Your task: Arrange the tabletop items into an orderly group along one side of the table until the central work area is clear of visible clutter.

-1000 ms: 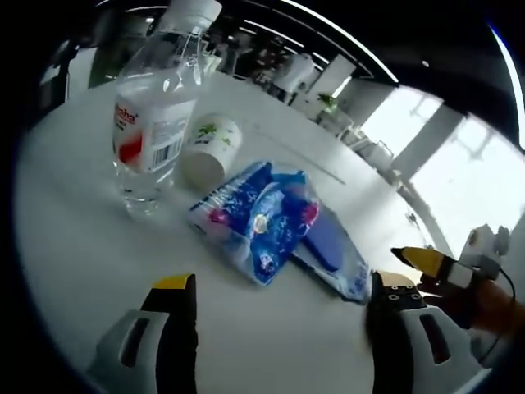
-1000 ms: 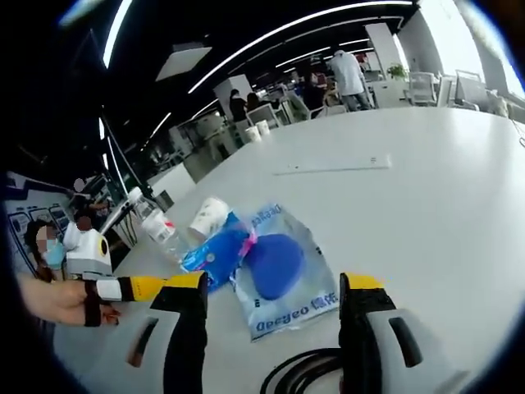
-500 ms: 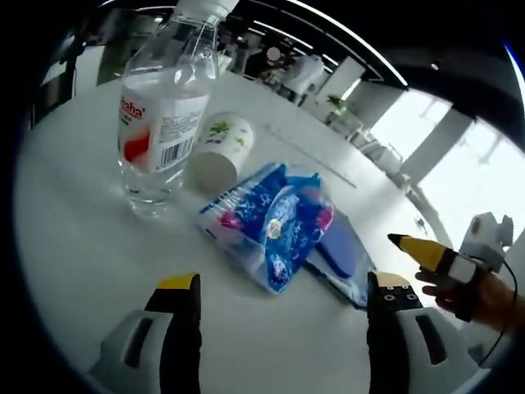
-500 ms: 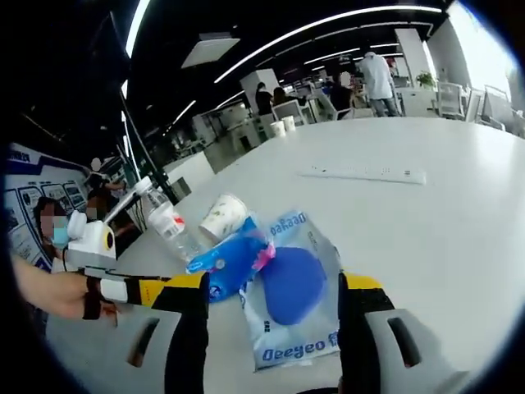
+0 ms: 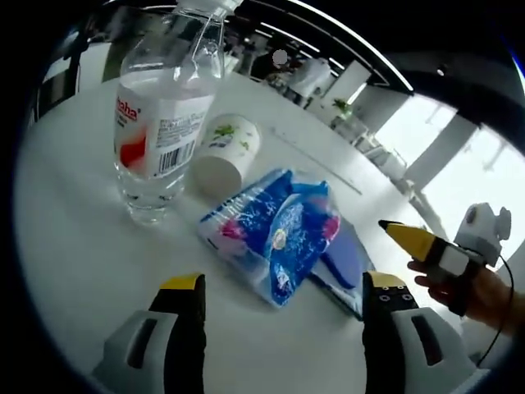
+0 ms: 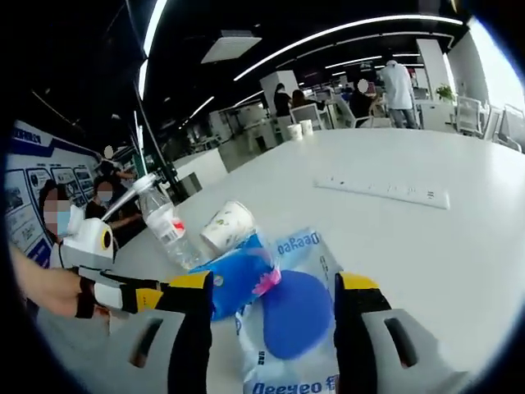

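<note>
Fingers (image 6: 190,328) hide the blue packet's (image 6: 295,316) lower edge.

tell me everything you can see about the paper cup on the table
The paper cup is white with a small green leafy print on its side. It lies tipped over on the white table, its base toward the left gripper's camera. It sits right beside the clear water bottle, with the blue snack packets just in front. Whether it touches them cannot be told. Neither gripper touches it.

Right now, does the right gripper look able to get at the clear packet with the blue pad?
Probably yes. The right gripper is open, and the clear packet lies flat between and just ahead of its jaws. The blue pouch overlaps only its left edge.
</note>
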Demonstrator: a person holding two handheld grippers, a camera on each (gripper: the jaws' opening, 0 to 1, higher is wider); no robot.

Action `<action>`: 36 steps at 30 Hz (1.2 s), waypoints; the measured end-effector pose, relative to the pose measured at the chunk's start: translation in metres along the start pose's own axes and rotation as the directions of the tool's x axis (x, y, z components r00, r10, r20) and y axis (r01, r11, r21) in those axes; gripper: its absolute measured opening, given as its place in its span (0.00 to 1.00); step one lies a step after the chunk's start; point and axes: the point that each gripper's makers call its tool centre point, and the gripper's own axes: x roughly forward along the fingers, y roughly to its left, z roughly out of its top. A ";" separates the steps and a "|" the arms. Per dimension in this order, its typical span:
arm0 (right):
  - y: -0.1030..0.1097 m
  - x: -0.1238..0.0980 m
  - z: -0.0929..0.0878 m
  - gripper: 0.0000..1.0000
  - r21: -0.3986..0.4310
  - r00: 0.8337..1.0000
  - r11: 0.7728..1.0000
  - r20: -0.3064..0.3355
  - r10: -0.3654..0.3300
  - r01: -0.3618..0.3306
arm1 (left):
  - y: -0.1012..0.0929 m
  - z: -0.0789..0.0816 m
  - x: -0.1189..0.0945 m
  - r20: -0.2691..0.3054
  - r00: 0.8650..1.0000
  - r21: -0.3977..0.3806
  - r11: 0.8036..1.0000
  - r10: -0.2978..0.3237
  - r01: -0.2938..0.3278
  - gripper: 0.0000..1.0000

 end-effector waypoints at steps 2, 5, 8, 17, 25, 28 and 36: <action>0.000 0.005 0.002 0.57 -0.006 1.000 1.000 0.000 0.006 -0.006 | 0.000 0.000 0.001 0.002 1.000 0.000 1.000 0.003 -0.003 0.73; 0.002 0.016 0.004 0.56 -0.017 1.000 1.000 -0.005 0.020 -0.020 | 0.001 0.001 0.001 0.004 1.000 -0.004 1.000 0.009 -0.009 0.71; 0.004 0.026 0.006 0.54 -0.034 0.999 0.999 -0.010 0.035 -0.036 | 0.002 0.002 0.002 0.007 1.000 -0.010 1.000 0.013 -0.013 0.69; 0.009 0.046 0.006 0.46 -0.041 0.998 0.997 -0.029 0.061 -0.062 | 0.010 0.000 0.004 -0.012 0.999 -0.044 0.999 0.029 -0.030 0.53; -0.001 0.055 -0.004 0.31 0.015 0.998 0.999 -0.041 0.047 -0.047 | 0.009 -0.004 0.004 -0.044 0.999 -0.093 0.995 0.026 -0.030 0.37; 0.001 0.057 -0.007 0.22 0.025 0.997 0.998 -0.047 0.054 -0.053 | 0.012 -0.006 0.004 -0.053 0.998 -0.094 0.995 0.036 -0.041 0.31; 0.005 0.058 -0.011 0.01 0.046 0.996 0.997 -0.053 0.068 -0.066 | 0.024 -0.010 0.004 -0.080 0.994 -0.103 0.991 0.072 -0.080 0.13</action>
